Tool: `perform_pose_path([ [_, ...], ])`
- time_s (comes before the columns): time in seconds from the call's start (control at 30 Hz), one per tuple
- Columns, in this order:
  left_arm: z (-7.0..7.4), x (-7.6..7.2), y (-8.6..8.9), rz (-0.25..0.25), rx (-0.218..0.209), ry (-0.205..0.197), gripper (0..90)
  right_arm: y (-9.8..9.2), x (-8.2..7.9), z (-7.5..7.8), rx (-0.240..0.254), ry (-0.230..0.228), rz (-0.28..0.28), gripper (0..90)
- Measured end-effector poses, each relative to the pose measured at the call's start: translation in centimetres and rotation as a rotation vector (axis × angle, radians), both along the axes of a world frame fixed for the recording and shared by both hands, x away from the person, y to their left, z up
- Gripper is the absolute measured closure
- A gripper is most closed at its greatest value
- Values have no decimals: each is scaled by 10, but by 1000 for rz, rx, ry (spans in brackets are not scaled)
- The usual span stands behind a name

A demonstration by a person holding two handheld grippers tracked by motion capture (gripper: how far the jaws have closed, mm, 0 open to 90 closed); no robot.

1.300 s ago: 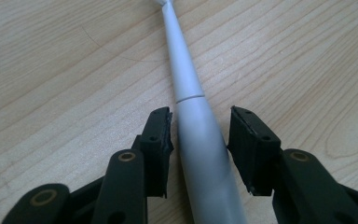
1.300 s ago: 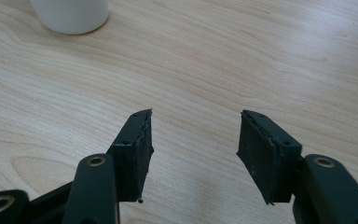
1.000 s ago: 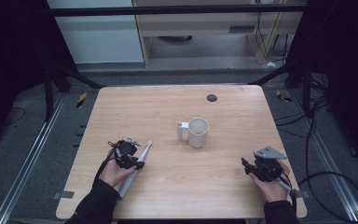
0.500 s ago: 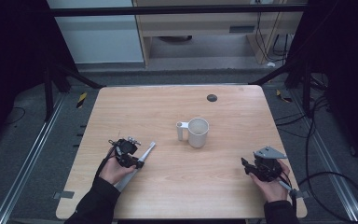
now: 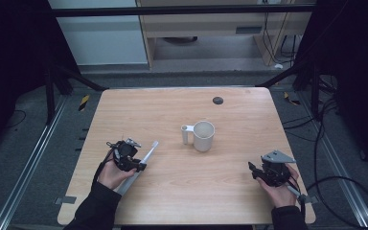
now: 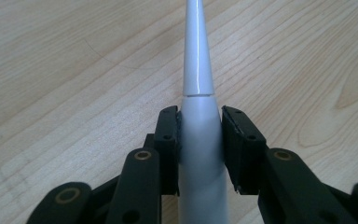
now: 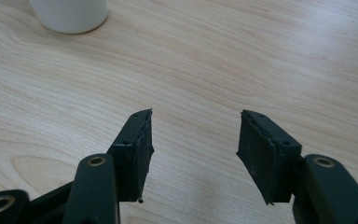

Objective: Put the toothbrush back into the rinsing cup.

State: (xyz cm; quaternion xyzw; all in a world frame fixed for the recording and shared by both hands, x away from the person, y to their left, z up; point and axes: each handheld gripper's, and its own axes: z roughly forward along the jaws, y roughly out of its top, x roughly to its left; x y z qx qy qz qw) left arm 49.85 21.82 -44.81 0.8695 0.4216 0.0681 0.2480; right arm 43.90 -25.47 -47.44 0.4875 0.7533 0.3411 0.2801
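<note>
A long white tapered handle, like an electric toothbrush body [image 6: 198, 70], lies on the wooden table [image 5: 172, 110] at the front left, its thin end [image 5: 150, 148] pointing toward the mug. My left gripper [image 6: 200, 112] is shut on its thicker part, both pads pressed against its sides; from above, the left gripper [image 5: 142, 166] sits across the handle in the person's left hand. A white mug [image 5: 203, 135] stands upright near the table's middle, its grip to the left. My right gripper [image 7: 193, 116] is open over bare wood at the front right [image 5: 253, 168], with the mug [image 7: 70, 14] farther ahead.
A small black round disc [image 5: 217, 100] lies near the table's far edge. Dark frame bars, cables and metal rails surround the table on the floor. Bare wood stretches between the two hands and behind the mug.
The left hand has shifted only slightly over the white handle. The right hand and the mug have stayed where they were.
</note>
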Motion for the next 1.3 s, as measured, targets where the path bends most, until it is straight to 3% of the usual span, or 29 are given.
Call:
perform_pose_path([
  [0.53,33,-15,14,10,-84,-110,675,0,0,0,4,-2,-2,451],
  [0.73,45,-19,19,35,-121,-180,675,0,0,0,3,-2,-4,453],
  [1.17,60,-24,17,75,-211,-375,675,0,0,1,5,-17,-12,448],
  [1.3,65,-21,18,96,-239,-415,675,0,-1,2,7,-23,-19,444],
])
